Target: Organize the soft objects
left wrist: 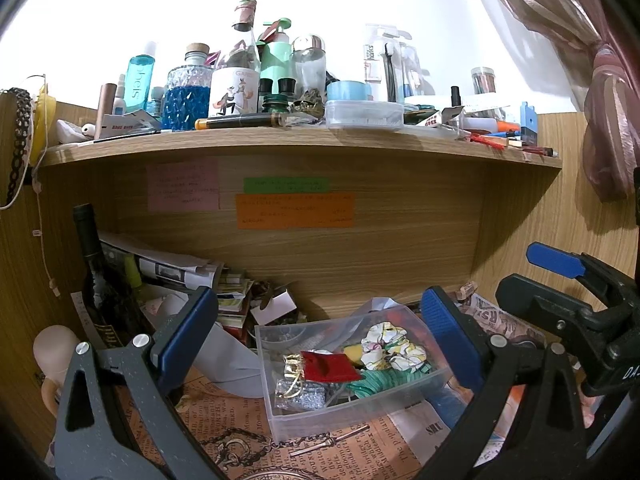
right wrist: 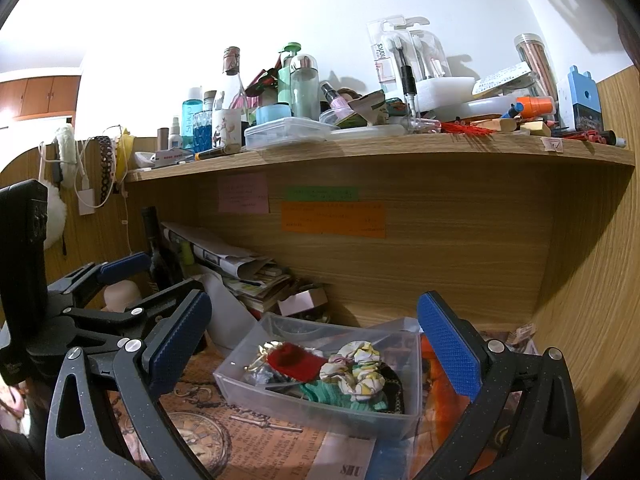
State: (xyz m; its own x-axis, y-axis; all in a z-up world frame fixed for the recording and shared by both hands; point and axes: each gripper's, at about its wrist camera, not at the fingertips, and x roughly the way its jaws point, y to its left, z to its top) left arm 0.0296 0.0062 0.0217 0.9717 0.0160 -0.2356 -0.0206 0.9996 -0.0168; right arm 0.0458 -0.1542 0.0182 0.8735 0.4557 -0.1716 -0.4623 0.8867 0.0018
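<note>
The soft things, a red pouch (left wrist: 329, 366), a flowery scrunchie (left wrist: 390, 348) and a green one (left wrist: 378, 384), already lie in the clear box (left wrist: 280, 408) on the desk, and both grippers (left wrist: 320, 340) (right wrist: 316, 344) hover wide apart, holding nothing, so little looks left.

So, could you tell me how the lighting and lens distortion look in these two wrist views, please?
Left wrist view: the wall above the shelf is blown out white, and the shelf edge bows into a curve. Right wrist view: the upper left is likewise overexposed, the bottles cast soft shadows on the wall, and the clear box below stays sharp and evenly lit.
</note>
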